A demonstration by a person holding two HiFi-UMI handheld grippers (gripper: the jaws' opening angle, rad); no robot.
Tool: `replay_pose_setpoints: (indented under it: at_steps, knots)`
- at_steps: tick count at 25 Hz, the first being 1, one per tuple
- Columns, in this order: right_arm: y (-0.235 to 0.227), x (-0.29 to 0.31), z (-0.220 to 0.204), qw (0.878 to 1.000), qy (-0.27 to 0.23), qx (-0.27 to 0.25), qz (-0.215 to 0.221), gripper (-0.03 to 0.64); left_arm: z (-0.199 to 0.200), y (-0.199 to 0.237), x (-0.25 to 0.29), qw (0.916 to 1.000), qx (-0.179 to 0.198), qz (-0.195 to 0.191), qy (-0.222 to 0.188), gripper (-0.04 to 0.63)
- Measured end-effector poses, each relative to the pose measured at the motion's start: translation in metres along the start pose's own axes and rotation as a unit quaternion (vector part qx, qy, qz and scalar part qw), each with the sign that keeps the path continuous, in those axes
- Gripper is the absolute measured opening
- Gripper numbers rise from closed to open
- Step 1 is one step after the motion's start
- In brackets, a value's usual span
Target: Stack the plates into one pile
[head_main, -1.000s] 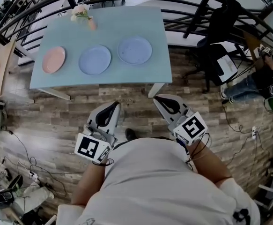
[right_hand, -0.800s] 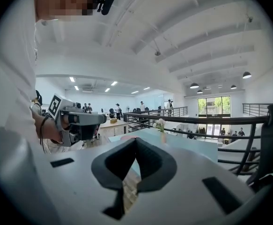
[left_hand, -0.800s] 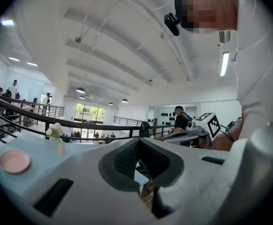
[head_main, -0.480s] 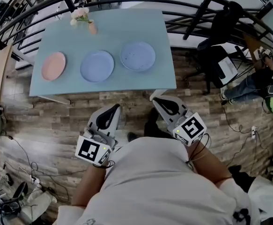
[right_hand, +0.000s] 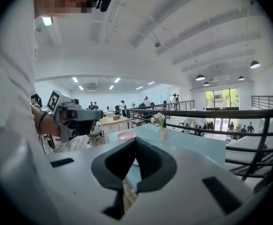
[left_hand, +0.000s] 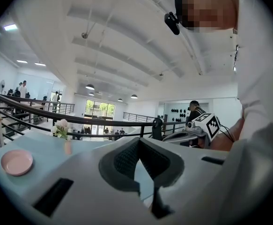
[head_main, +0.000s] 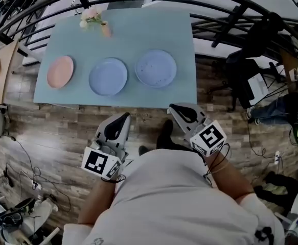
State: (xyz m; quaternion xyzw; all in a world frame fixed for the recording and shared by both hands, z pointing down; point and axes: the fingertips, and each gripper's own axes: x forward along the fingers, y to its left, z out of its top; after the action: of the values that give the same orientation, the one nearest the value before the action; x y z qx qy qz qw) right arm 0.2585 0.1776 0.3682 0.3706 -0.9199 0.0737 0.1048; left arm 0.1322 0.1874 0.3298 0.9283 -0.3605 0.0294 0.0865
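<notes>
Looking steeply down from overhead at the table (head_main: 138,29), well back from it; riding on the left gripper (head_main: 121,117) and right gripper (head_main: 179,108), facing level across the tabletop; sharing the pink plate (left_hand: 17,162) and vase (right_hand: 163,134)

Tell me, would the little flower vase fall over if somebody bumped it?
Probably yes: the vase looks slim and tall, with flowers leaning out sideways on top. It seems small, so likely light and easy to knock.
</notes>
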Motion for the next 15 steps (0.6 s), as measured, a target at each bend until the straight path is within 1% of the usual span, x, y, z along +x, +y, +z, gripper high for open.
replay_pose_setpoints:
  at_steps: [5,10,15]
  knots:
    - [-0.062,0.005,-0.006,1.0,0.01,0.008,0.007,0.005,-0.001,0.008,0.059,0.9999,0.002,0.007,0.016,0.004]
    - [-0.124,0.005,-0.028,0.999,0.035,0.032,0.007,0.005,-0.013,0.01,0.115,0.9989,0.015,0.007,0.043,0.004]
    - [-0.16,0.002,-0.044,0.998,0.055,0.039,0.008,0.006,-0.022,0.011,0.149,0.998,0.007,0.014,0.061,0.003]
